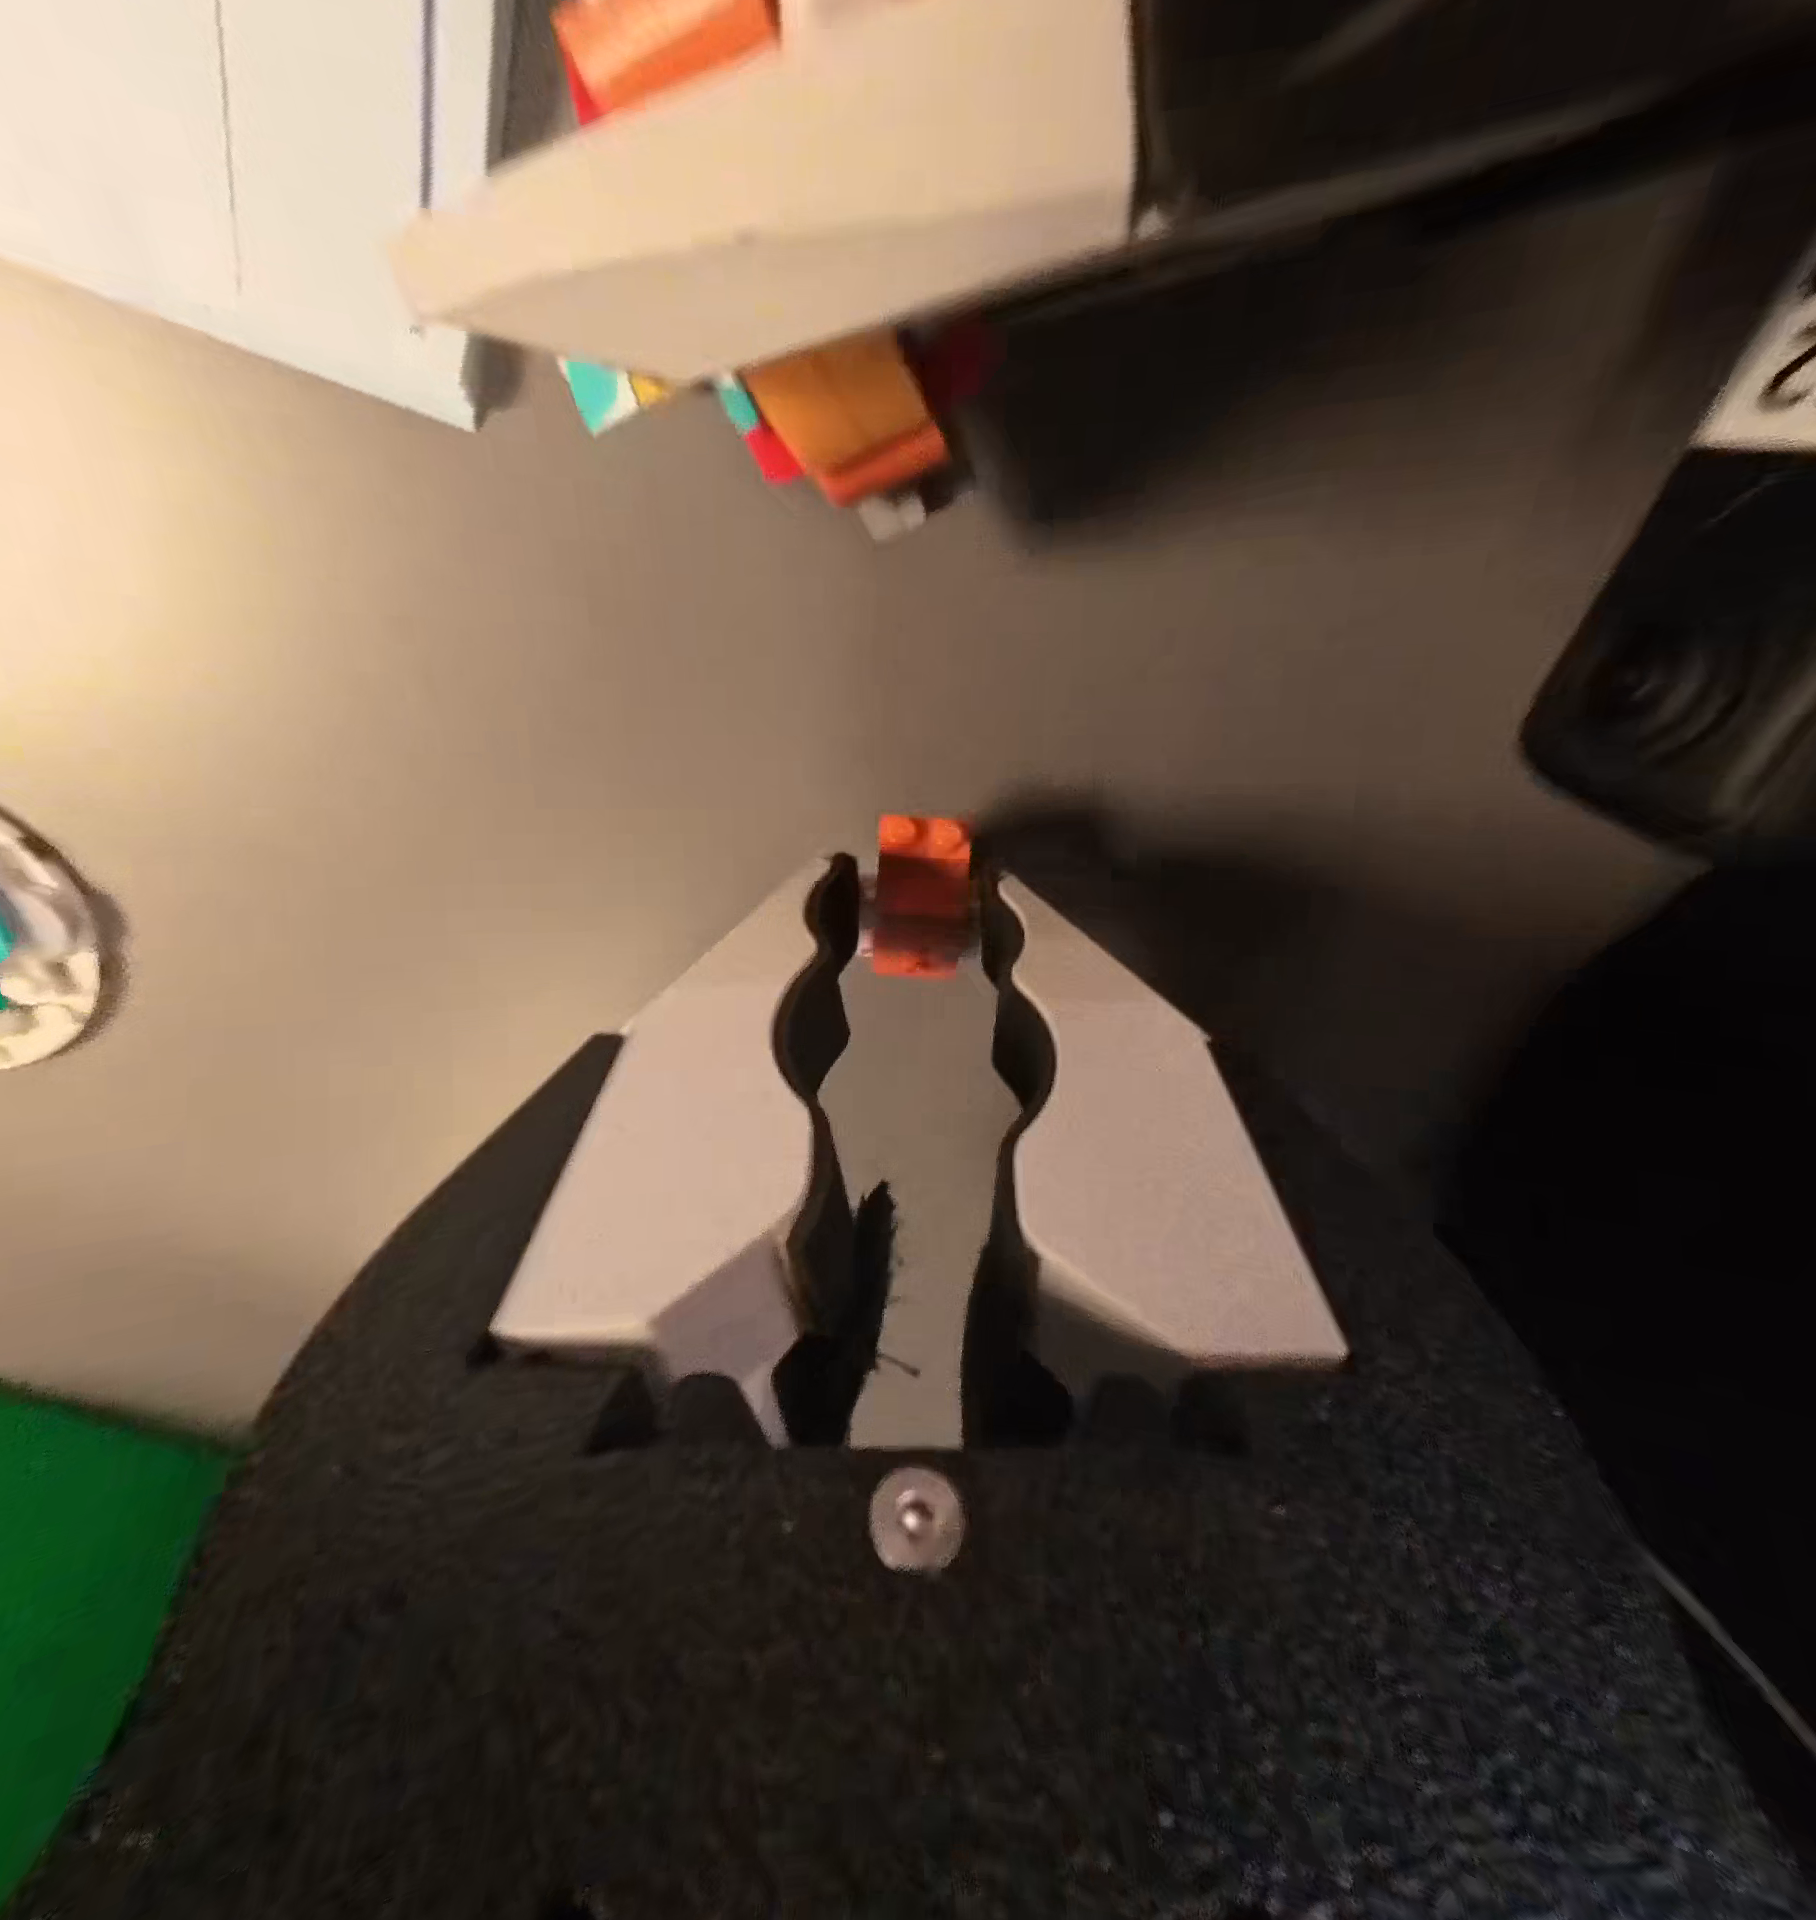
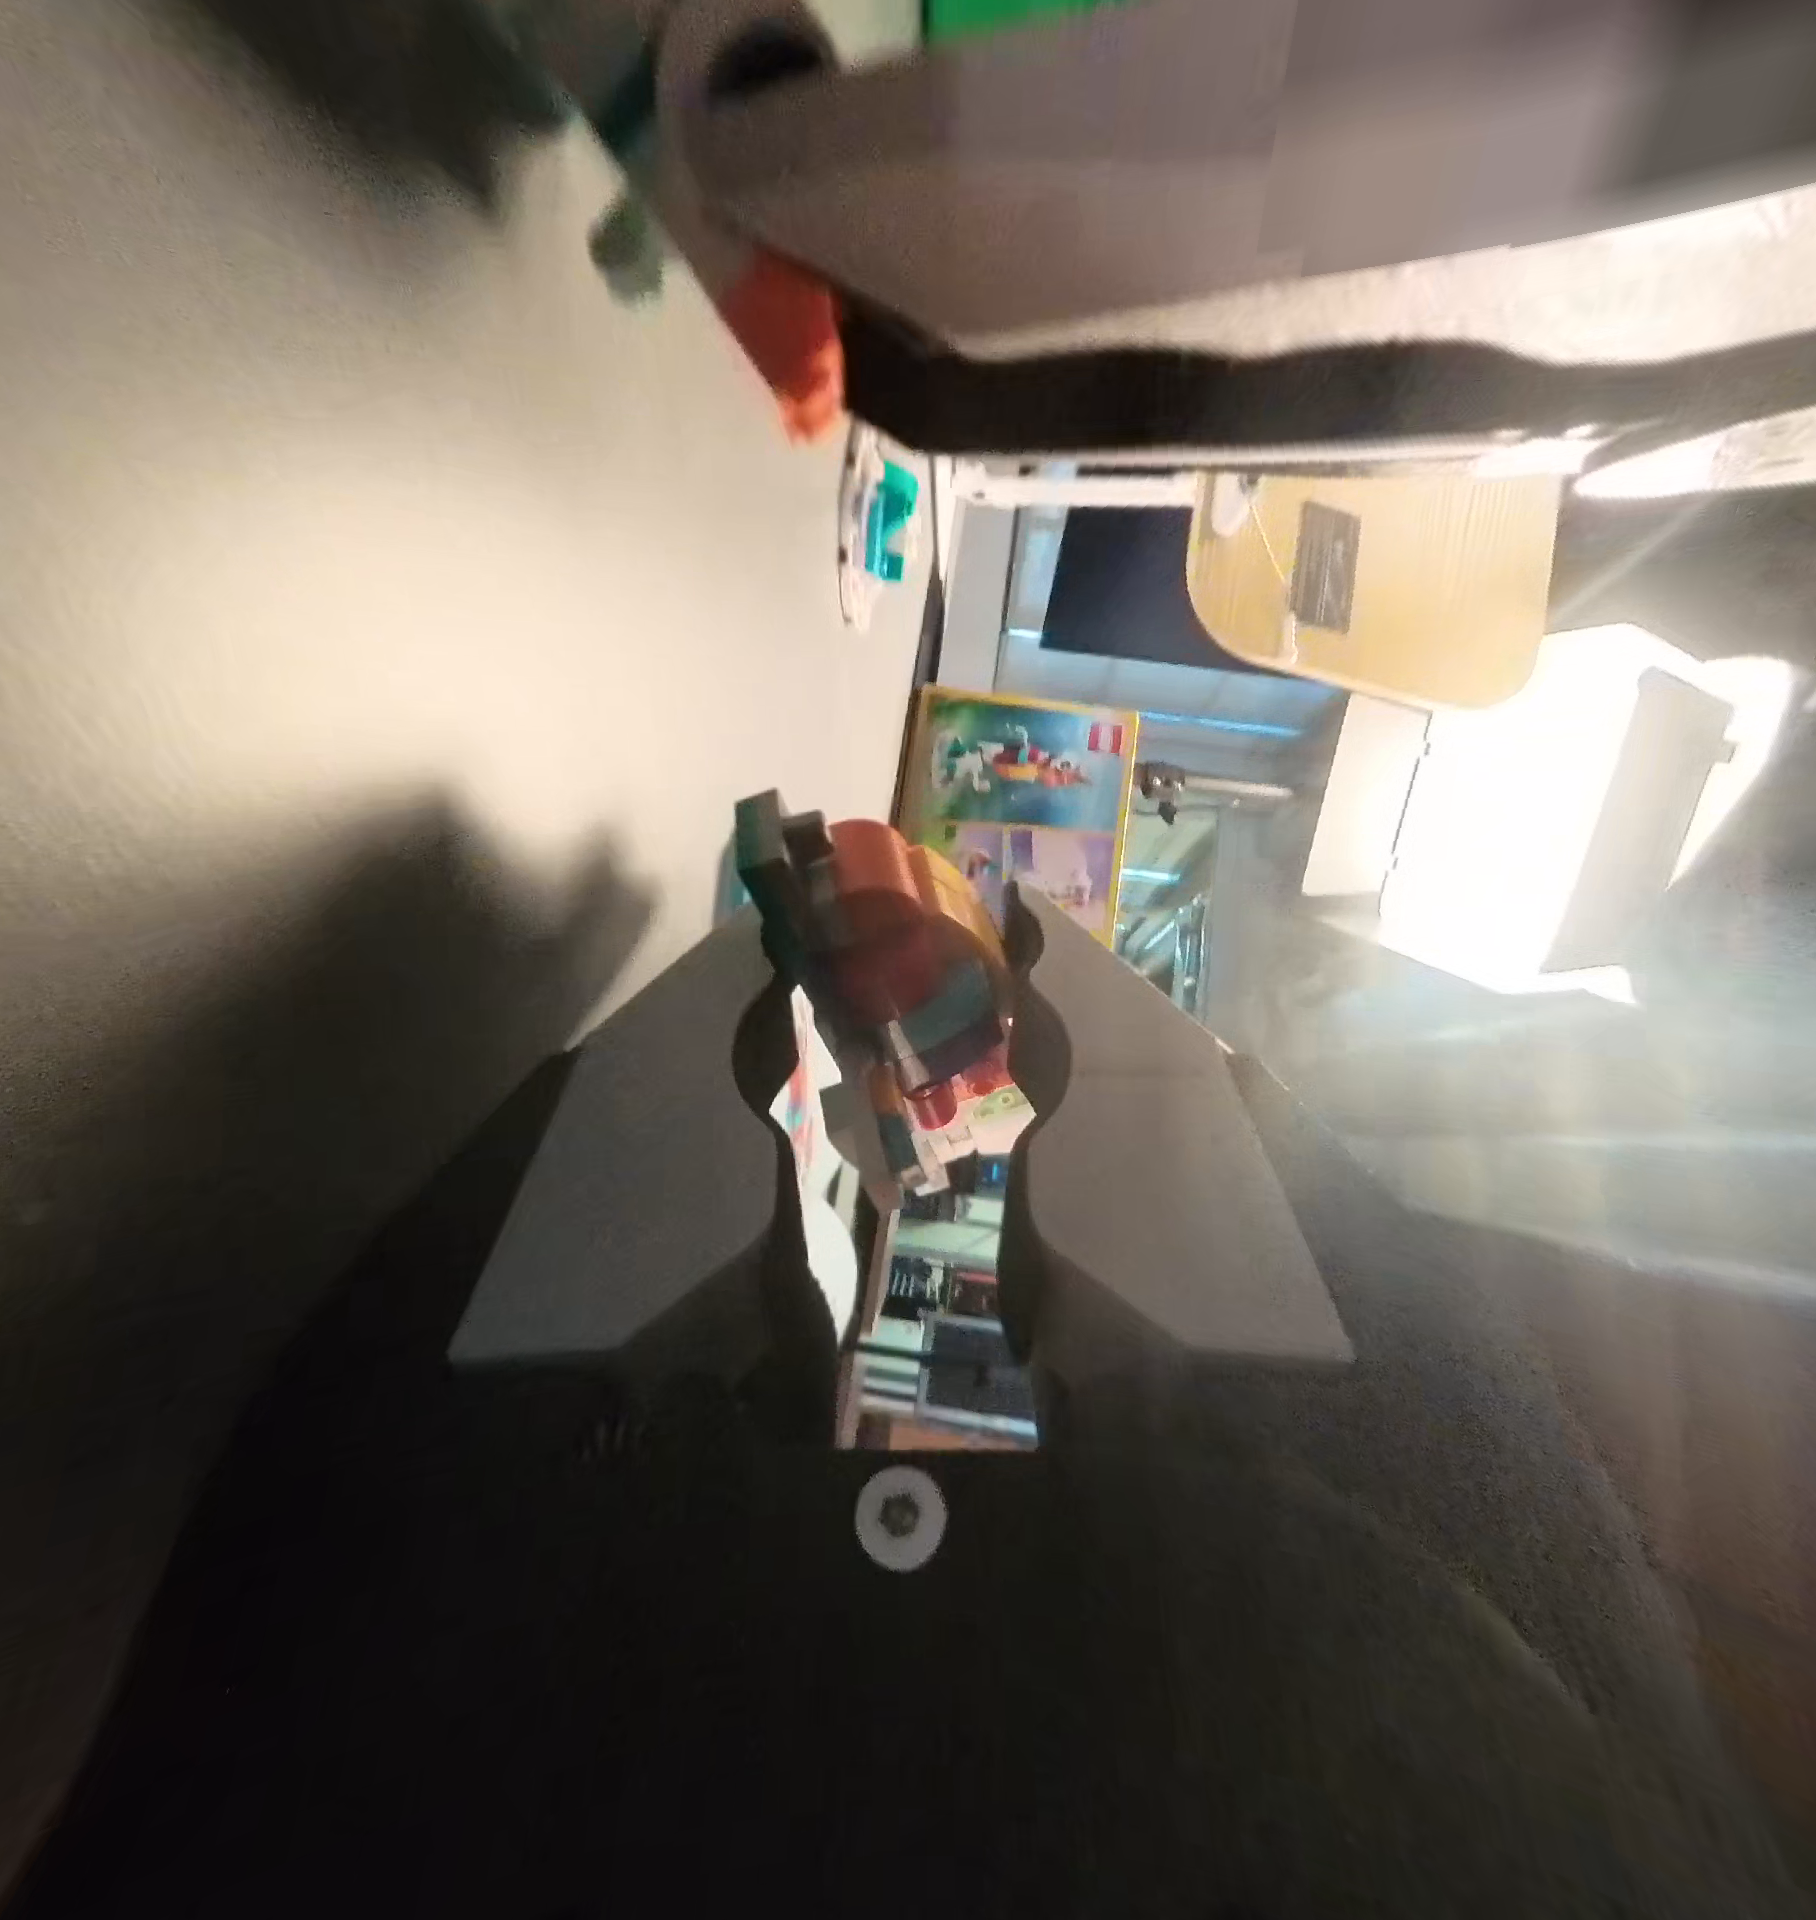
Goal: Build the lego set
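The left gripper (image 1: 919, 902) has its jaws nearly closed, pinching a small orange brick (image 1: 919, 906) at the very tips, studs facing away from the camera. It is held above the pale surface (image 1: 364, 779).

The right gripper (image 2: 899, 971) has its jaws closed part-way around a lego model (image 2: 888, 966) of orange, red, teal and yellow pieces, which sits tilted between the tips and reaches back into the gap.

In the left view, the right gripper shows blurred at the top, with the same model (image 1: 842, 421) sticking out from under its grey finger, well apart from the brick. In the right view, the left gripper (image 2: 987, 260) crosses the top of the frame, blurred, with the orange brick (image 2: 795, 343) at its end.

Around them: a green baseplate (image 1: 42, 1558) at the lower left of the left view, a white round dish (image 1: 21, 956) with teal pieces at the left edge, and a lego box (image 2: 1018, 800) standing at the far side of the surface in the right view.
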Demonstrator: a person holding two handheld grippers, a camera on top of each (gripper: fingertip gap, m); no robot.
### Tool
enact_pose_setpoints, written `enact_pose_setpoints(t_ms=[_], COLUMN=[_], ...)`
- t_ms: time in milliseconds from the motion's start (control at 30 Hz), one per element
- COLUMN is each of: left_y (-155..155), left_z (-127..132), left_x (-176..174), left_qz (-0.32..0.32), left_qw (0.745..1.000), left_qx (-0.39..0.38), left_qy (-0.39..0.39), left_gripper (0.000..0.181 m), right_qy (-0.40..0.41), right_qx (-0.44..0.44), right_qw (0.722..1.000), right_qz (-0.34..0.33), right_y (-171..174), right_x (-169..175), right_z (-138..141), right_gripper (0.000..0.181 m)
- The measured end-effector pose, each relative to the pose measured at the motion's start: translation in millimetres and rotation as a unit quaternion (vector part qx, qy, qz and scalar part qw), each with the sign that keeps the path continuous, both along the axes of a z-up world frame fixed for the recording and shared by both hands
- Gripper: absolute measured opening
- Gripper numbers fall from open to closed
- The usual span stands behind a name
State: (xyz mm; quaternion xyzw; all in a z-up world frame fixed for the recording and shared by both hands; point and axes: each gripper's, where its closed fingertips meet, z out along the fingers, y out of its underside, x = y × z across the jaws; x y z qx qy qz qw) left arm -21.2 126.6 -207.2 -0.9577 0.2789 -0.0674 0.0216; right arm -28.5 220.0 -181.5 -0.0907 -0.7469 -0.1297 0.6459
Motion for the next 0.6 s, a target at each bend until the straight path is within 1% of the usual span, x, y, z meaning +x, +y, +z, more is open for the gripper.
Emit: enact_pose_setpoints(t_ms=[100,200,267,333,400,600], left_y=[6,12,12,12,11,4], left_z=[-3,-8,-9,-9,-5,0], left_x=[-3,-2,-3,-4,-4,-4], left_qz=[-0.033,-0.038,-0.034,-0.025,-0.011,0.023], left_qw=[0.998,0.997,0.998,0.999,0.999,0.997], left_qx=[-0.035,-0.05,-0.054,-0.046,-0.031,0.022], left_qy=[0.033,0.033,0.028,0.014,-0.009,-0.072], left_gripper=[0.021,0.022,0.026,0.033,0.036,0.035], right_qy=[-0.001,-0.008,-0.01,-0.011,-0.013,-0.014], right_qx=[-0.001,-0.006,-0.013,-0.016,-0.024,-0.032], right_qw=[1.0,1.0,1.0,1.0,0.999,0.999], right_qz=[-0.015,-0.024,-0.023,-0.022,-0.021,-0.018], right_y=[16,26,26,25,24,20], right_x=[4,2,2,3,3,3], right_z=[0,-4,-5,-6,-7,-8], right_gripper=[0.036,0.036,0.036,0.036,0.036,0.036])
